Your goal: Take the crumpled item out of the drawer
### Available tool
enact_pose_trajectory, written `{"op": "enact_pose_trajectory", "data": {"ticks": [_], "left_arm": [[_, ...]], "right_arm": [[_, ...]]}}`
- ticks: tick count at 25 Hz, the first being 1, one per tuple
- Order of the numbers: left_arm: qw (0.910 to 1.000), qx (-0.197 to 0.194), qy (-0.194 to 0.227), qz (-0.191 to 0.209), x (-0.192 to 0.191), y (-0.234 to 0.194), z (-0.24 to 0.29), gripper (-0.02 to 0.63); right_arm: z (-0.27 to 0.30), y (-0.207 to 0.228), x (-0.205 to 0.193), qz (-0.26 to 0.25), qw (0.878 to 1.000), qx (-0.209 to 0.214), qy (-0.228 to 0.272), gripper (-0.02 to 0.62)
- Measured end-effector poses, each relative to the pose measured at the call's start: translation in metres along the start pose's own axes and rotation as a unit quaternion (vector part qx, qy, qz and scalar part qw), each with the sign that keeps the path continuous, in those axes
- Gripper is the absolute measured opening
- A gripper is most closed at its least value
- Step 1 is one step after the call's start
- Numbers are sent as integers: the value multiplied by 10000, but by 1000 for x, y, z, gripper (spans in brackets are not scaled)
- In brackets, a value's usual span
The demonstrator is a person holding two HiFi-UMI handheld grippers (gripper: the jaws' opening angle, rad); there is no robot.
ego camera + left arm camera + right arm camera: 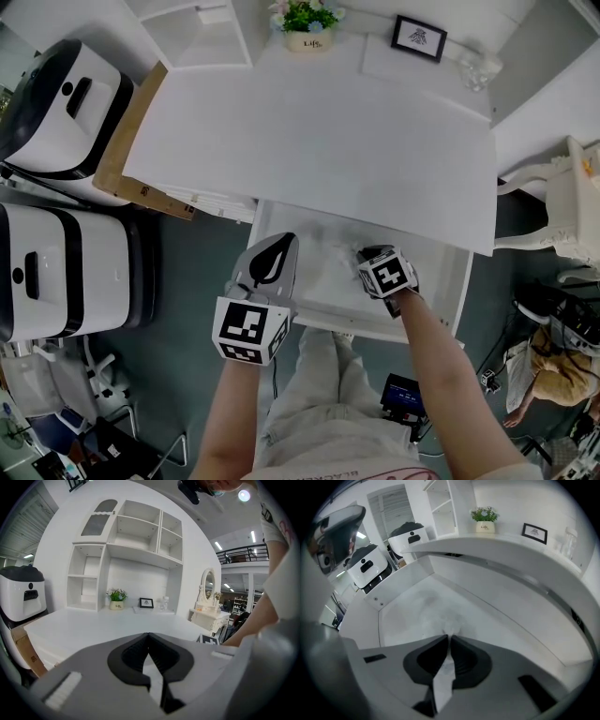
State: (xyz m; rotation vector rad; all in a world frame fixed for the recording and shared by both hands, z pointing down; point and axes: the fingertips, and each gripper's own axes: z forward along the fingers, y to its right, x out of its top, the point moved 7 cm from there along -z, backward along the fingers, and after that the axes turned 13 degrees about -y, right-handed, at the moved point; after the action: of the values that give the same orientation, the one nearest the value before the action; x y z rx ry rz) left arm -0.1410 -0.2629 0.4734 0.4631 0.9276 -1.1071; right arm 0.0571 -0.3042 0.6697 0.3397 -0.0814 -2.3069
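One grab made — right claw [449, 637] pinches the crumpled item [447, 620] in the drawer [452, 281]; left claw [149, 635] pressed together — next, I'd say, lift clear

It looks like a home room staged inside a big industrial hall. A white desk [319, 141] with its drawer [457, 281] pulled out carries a potted plant [307, 23] at 12 o'clock and a framed picture [419, 37] at 1 o'clock, under a shelf hutch [126, 550]. A mirrored dressing table [208, 609] stands at 3 o'clock. Overhead are strip lights [219, 545] and a railed mezzanine [243, 552]. White-and-black machines [66, 112] stand at 9 o'clock, and cables [562, 319] trail at 4 o'clock.
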Motion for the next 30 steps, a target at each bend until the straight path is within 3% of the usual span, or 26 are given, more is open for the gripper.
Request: {"op": "enact_pose_trajectory", "data": {"ticks": [8,30], "left_arm": [[9999,37,141,-78,7,-4,-10,9],[9968,130,783,-21,50,16,-45,9]], "right_arm": [[-23,-12,9,64,9997,7,216,21],[-138,-30,18,-476,9928,-326,1051,20]]}}
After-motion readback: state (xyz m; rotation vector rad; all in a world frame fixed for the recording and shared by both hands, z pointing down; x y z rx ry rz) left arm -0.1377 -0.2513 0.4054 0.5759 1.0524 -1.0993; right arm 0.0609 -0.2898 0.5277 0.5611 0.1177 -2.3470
